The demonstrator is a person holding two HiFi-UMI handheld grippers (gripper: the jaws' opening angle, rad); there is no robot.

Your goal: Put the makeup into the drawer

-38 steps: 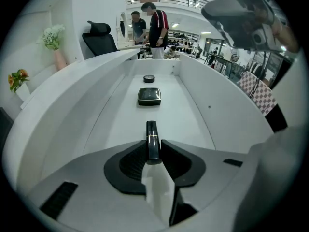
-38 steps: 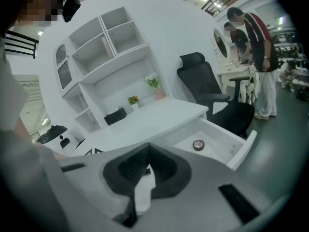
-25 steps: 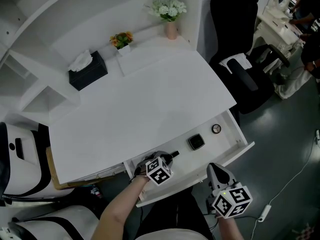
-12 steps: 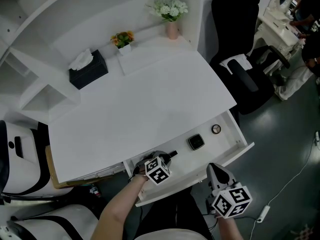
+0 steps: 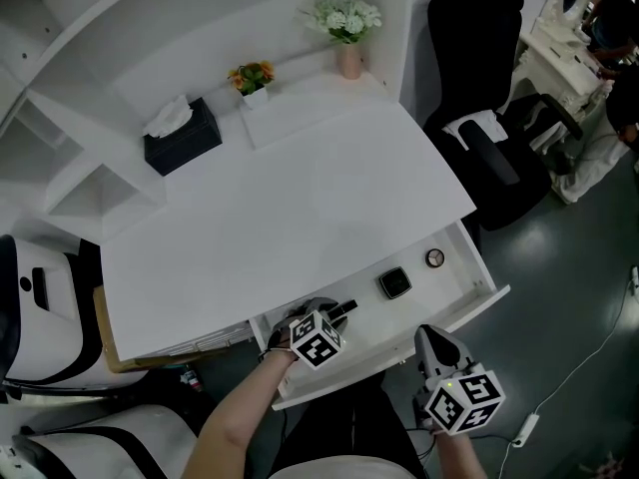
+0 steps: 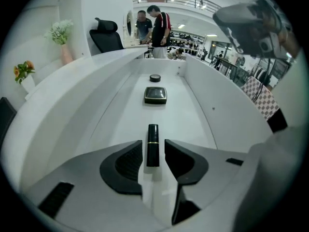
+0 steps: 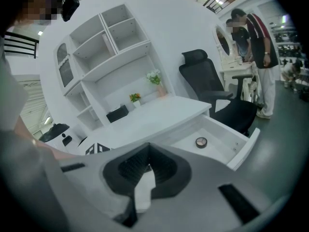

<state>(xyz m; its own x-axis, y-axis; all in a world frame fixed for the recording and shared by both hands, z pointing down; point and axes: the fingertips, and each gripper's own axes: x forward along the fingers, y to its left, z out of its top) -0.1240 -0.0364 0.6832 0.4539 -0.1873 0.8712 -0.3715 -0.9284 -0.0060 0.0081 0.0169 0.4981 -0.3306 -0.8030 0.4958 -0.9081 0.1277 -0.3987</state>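
A white drawer (image 5: 404, 350) stands pulled out under the desk. In it lie a black lipstick (image 5: 345, 309) (image 6: 152, 144), a square black compact (image 5: 392, 283) (image 6: 155, 94) and a small round compact (image 5: 434, 258) (image 7: 201, 142). My left gripper (image 5: 321, 315) (image 6: 153, 148) points down into the drawer's left end. Its jaws are opening, and the lipstick rests on the drawer floor between them with a gap on each side. My right gripper (image 5: 436, 347) (image 7: 147, 151) hovers in front of the drawer, shut on nothing.
On the white desk top (image 5: 300, 208) stand a black tissue box (image 5: 181, 135), a small orange flower pot (image 5: 249, 78) and a vase of white flowers (image 5: 346, 23). A black office chair (image 5: 489, 118) is at the right. People stand in the background (image 6: 152, 23).
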